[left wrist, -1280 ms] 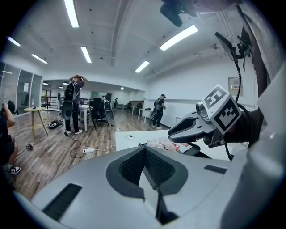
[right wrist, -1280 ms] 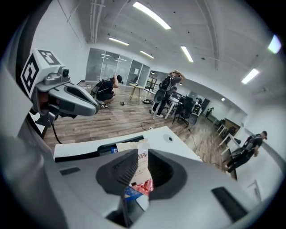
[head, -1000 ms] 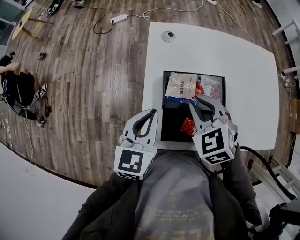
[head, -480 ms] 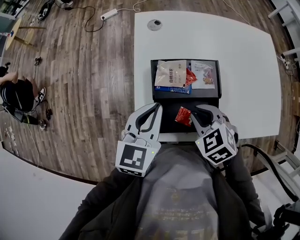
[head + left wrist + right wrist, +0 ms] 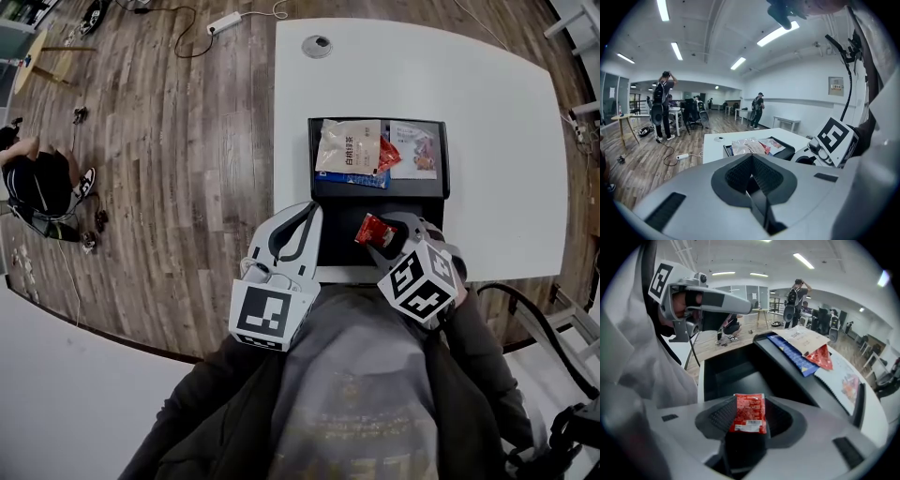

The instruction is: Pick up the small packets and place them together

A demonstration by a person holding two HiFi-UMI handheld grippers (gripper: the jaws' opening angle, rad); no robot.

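My right gripper [image 5: 380, 231] hangs over the near, empty part of the black tray [image 5: 443, 169]. A small red packet [image 5: 373, 228] stands between its pads. In the right gripper view the red packet [image 5: 750, 413] leans on the left pad, and the jaws have just been opening around it. The far part of the tray holds a beige packet [image 5: 349, 147], a second red packet [image 5: 386, 155], a blue packet [image 5: 364, 179] and a white printed packet [image 5: 416, 150]. My left gripper [image 5: 307, 208] is shut and empty at the table's left edge, beside the tray.
The white table [image 5: 497, 103] stretches beyond and to the right of the tray, with a round cable port [image 5: 317, 47] at its far left. Wooden floor [image 5: 187, 187] lies left of it, with a power strip [image 5: 225, 21] and a seated person [image 5: 37, 178].
My right gripper has come down and nearer, over the tray's near part, and its jaws have spread around the red packet. The left gripper has hardly moved.
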